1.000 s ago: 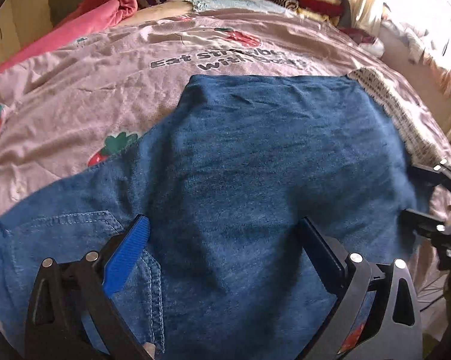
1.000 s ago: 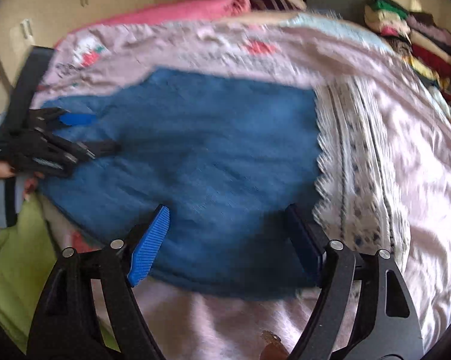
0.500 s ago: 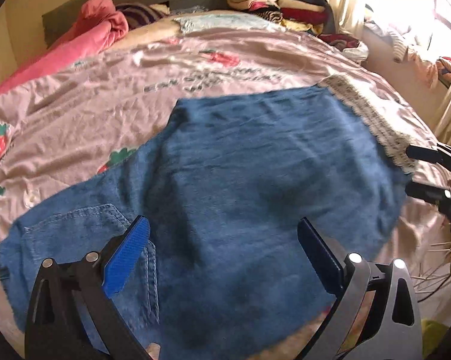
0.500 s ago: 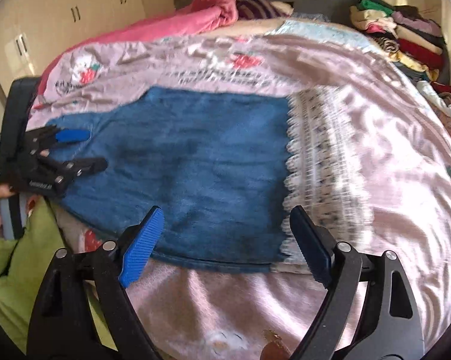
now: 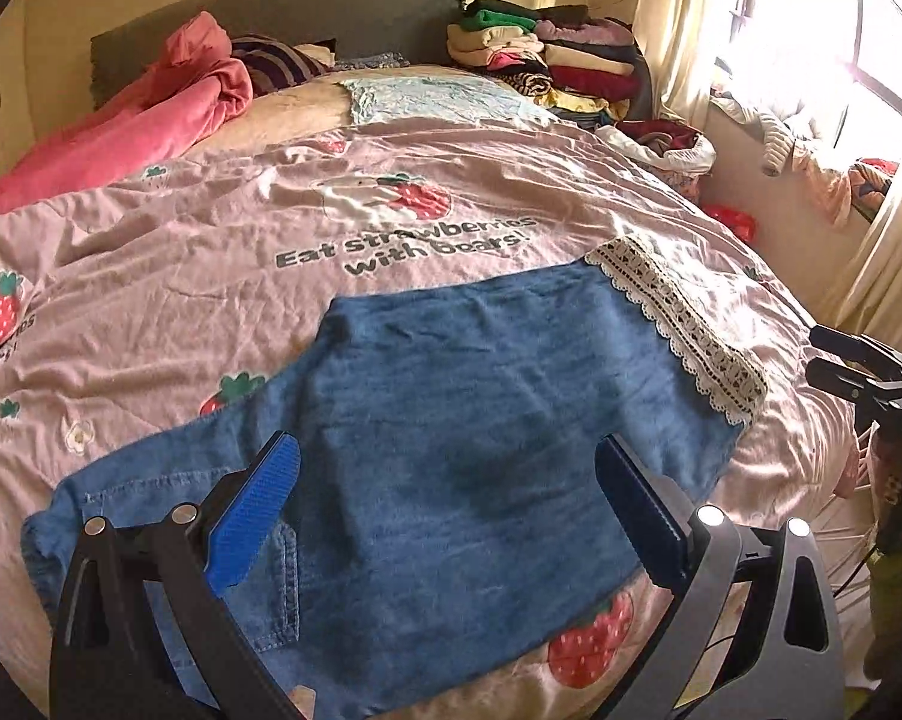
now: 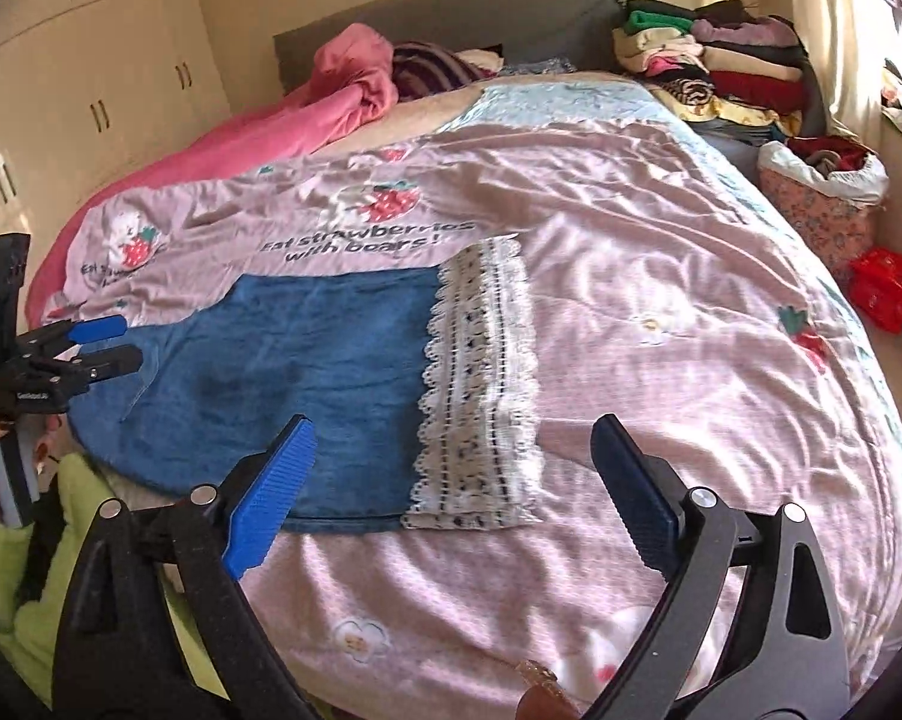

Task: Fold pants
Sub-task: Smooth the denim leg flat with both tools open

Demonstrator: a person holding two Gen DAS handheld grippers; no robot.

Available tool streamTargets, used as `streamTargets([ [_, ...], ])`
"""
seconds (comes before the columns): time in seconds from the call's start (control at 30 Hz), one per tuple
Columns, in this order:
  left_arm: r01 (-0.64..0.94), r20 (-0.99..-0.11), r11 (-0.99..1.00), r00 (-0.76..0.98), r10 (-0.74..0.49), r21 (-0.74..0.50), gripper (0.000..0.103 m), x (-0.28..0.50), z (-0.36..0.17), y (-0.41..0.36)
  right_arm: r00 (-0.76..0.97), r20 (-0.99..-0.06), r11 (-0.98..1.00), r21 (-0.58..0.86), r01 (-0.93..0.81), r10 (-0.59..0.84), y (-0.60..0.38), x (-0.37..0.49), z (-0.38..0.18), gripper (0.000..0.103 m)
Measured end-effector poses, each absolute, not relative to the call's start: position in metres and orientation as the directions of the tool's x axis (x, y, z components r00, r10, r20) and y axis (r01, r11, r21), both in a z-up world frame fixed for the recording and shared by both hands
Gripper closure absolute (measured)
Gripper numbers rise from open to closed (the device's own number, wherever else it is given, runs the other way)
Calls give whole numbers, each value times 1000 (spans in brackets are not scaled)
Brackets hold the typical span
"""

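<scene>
The blue denim pants (image 5: 426, 456) lie flat on the pink strawberry bedspread (image 5: 210, 276), with a white lace hem (image 5: 679, 324) at the right end and a pocket at the near left. They also show in the right wrist view (image 6: 294, 384), lace hem (image 6: 481, 384) toward the middle. My left gripper (image 5: 444, 516) is open and empty, raised above the near edge of the pants. My right gripper (image 6: 451, 480) is open and empty, above the bed's near edge by the hem. Each gripper shows at the edge of the other's view.
A pink blanket (image 5: 138, 132) is bunched at the head of the bed. Stacked folded clothes (image 5: 541, 54) sit at the back right. A basket of clothes (image 6: 823, 192) and a red bag (image 6: 889, 288) stand on the floor to the right. White cupboards (image 6: 78, 84) line the left wall.
Both grippers have pulled back and risen away from the pants, so more of the bed shows. The pants lie still, spread flat.
</scene>
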State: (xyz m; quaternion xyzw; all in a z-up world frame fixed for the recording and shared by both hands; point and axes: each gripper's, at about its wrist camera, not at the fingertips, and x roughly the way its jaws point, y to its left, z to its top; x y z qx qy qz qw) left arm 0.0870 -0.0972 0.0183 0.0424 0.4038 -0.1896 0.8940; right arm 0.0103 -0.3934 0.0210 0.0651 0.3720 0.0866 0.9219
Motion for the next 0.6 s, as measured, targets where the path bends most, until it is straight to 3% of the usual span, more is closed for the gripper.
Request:
streamTargets([
  [0.6,467,-755,882,559,-344,-56,5,156,30,-152,645,-717,962,244,-124,265,-394,23,-12,16],
])
